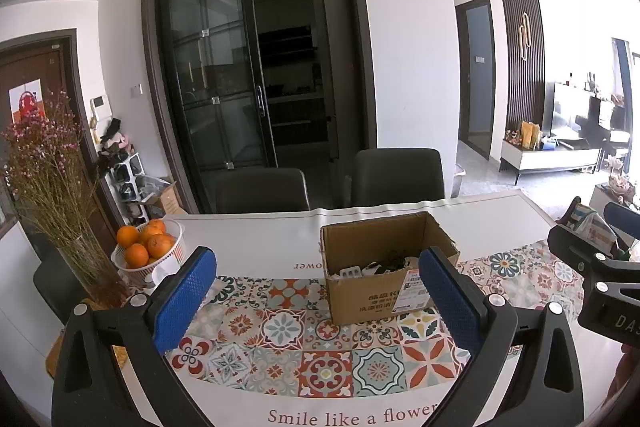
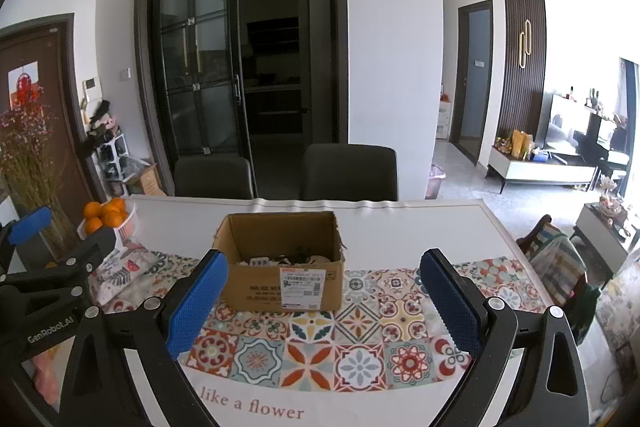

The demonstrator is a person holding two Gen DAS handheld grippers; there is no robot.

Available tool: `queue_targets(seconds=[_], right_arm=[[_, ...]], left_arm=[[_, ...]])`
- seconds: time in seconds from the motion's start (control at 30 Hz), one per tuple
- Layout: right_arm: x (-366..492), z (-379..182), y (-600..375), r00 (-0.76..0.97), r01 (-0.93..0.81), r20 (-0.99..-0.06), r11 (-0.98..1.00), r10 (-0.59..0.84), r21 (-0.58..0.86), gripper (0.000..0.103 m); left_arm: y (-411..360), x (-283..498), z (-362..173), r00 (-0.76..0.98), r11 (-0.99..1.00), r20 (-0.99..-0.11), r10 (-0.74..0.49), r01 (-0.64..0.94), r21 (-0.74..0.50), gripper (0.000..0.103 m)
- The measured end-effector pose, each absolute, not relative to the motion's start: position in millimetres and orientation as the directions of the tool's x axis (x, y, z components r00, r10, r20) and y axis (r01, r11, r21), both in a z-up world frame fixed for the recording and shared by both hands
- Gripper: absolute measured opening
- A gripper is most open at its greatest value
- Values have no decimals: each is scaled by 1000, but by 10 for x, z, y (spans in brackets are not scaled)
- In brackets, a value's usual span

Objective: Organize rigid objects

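Cardboard box (image 2: 282,267) sits mid-table on patterned cloth (image 2: 312,351) w/ small items already inside; left gripper (image 1: 316,299) & right gripper (image 2: 324,303) both wide open, empty, short of box — looks either unstarted or nearly done, can't tell.

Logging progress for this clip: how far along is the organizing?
Done: some small items already lie inside the cardboard box. In hand: nothing; the left hand-held gripper and right hand-held gripper are both open, empty, short of the box. Left: unclear; no loose items show.
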State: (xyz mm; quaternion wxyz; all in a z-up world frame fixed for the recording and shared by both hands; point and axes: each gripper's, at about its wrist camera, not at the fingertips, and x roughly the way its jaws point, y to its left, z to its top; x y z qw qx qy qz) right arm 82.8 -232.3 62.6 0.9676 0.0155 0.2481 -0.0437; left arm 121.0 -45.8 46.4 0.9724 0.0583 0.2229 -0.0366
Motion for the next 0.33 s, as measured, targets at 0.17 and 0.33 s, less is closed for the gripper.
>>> queue_targets(seconds=[0.17, 0.33], right_arm=[[854, 631, -2315, 873, 89, -482, 996, -75, 7, 97], [850, 629, -2315, 873, 88, -482, 996, -73, 9, 97]], left_arm=[[-446, 1207, 480, 897, 991, -439, -50, 100, 90, 103], [-443, 1217, 472, 893, 991, -447, -56, 105, 85, 103]])
